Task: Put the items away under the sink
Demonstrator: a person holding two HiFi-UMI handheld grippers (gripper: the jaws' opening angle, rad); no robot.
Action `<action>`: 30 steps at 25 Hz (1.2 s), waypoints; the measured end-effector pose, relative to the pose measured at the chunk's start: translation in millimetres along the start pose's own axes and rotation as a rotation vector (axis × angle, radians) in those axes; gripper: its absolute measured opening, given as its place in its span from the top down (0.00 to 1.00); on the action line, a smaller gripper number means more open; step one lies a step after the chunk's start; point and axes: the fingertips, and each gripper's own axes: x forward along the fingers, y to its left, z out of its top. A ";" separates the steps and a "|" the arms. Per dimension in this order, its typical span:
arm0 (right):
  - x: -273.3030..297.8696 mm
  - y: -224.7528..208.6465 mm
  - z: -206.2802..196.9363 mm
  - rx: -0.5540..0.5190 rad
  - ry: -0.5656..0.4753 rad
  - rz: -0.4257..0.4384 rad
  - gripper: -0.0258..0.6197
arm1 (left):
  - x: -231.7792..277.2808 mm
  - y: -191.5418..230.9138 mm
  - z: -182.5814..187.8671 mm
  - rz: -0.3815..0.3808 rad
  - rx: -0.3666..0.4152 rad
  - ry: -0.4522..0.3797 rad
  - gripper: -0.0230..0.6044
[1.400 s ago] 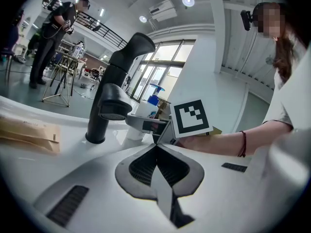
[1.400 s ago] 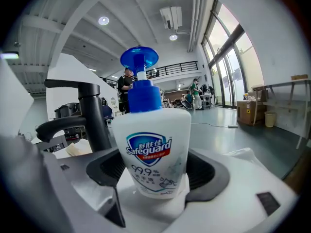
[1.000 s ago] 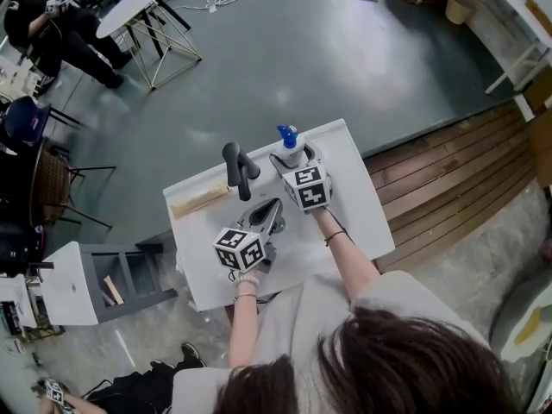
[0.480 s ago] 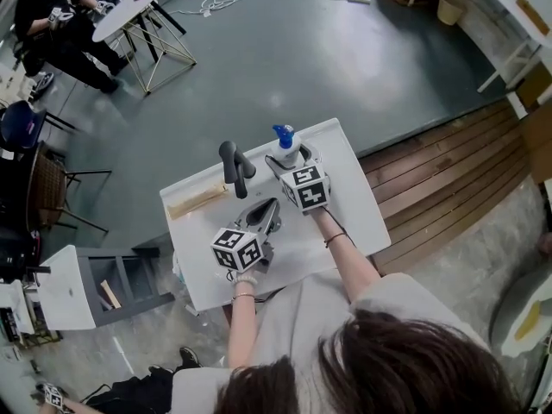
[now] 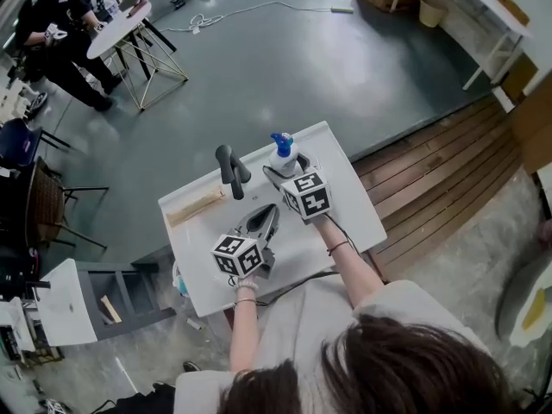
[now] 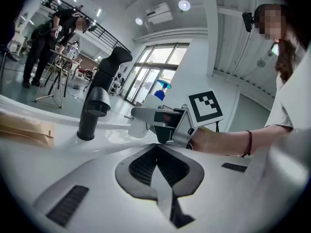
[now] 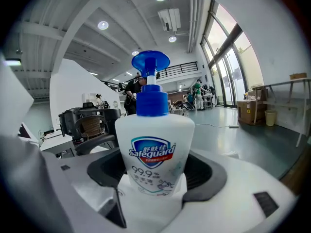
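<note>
R gripper (image 7: 155,176) is clamped on the bottle (image 7: 154,144): both pads press its lower body, bottle upright, blue pump (image 7: 150,64) on top. Label reads "Safeguard" in a blue-red shield w/ Chinese characters above it. Below is "99.9%" and more small Chinese print, too fine to read. In the head view the bottle sits close to the desk's far edge, right of centre. Can't tell whether its base touches the desk (image 5: 358,218) or is just off it.

L gripper (image 6: 156,154): jaws together, nothing btwn them. It's over the desk's middle, more toward the near edge. Tips aim at the R gripper and bottle, apart from both.

Faucet (image 5: 228,171), black, stands by the far edge just left of the bottle, w/ a gap btwn them. Brown strip (image 5: 197,206) lies along the far edge toward the far-left corner, well apart from both grippers.

Room: the desk's right part, from the R gripper out to the right edge and near-right corner, is bare white. So is the part from the L gripper to the left edge. Past the far edge is grey floor; past the right edge, wood planks (image 5: 431,179). A grey shelf unit (image 5: 103,287) stands off the left edge.
</note>
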 end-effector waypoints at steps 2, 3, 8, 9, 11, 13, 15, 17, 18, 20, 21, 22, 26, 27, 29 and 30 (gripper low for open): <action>-7.4 3.7 1.4 0.003 -0.002 0.003 0.40 | -1.9 -4.7 -1.0 -0.012 0.004 0.000 0.97; -11.0 5.9 2.2 0.006 -0.004 0.005 0.40 | -3.2 -7.4 -1.6 -0.018 0.006 0.001 0.97; -26.9 15.0 5.1 0.015 -0.016 0.008 0.40 | -9.5 -19.1 -2.8 -0.044 0.021 -0.002 0.97; -29.8 17.5 5.6 0.018 -0.019 0.009 0.40 | -11.5 -20.3 -2.6 -0.047 0.024 -0.005 0.97; -35.9 21.8 7.2 0.022 -0.027 0.010 0.40 | -15.6 -22.3 -1.5 -0.052 0.028 -0.012 0.97; -42.2 25.5 8.5 0.023 -0.034 0.009 0.40 | -19.3 -23.6 -0.8 -0.053 0.031 -0.020 0.97; -49.8 29.5 8.0 0.031 -0.043 0.013 0.40 | -22.8 -24.7 -2.5 -0.052 0.031 -0.029 0.97; -58.0 32.6 7.3 0.037 -0.054 0.020 0.40 | -25.3 -26.9 -4.9 -0.050 0.032 -0.036 0.97; -61.4 33.5 7.4 0.037 -0.058 0.021 0.40 | -26.0 -28.3 -5.5 -0.051 0.034 -0.038 0.97; -65.8 35.7 7.6 0.035 -0.062 0.024 0.40 | -27.3 -30.2 -5.9 -0.053 0.040 -0.038 0.97; -67.3 37.3 7.4 0.033 -0.063 0.027 0.40 | -27.8 -30.6 -5.9 -0.054 0.043 -0.038 0.97; -68.7 38.9 7.1 0.030 -0.063 0.032 0.40 | -28.1 -30.7 -5.9 -0.053 0.044 -0.041 0.97; -78.3 39.6 6.5 0.020 -0.062 0.065 0.40 | -25.9 -36.7 -6.5 -0.031 0.038 -0.064 0.97; -81.9 38.5 6.5 0.021 -0.063 0.075 0.40 | -25.0 -39.6 -6.9 -0.023 0.037 -0.069 0.97; -88.8 38.7 5.9 0.023 -0.065 0.096 0.40 | -25.1 -43.4 -7.4 -0.003 0.035 -0.079 0.97; -91.4 40.3 5.5 0.023 -0.066 0.106 0.40 | -26.4 -43.7 -7.3 0.008 0.034 -0.085 0.97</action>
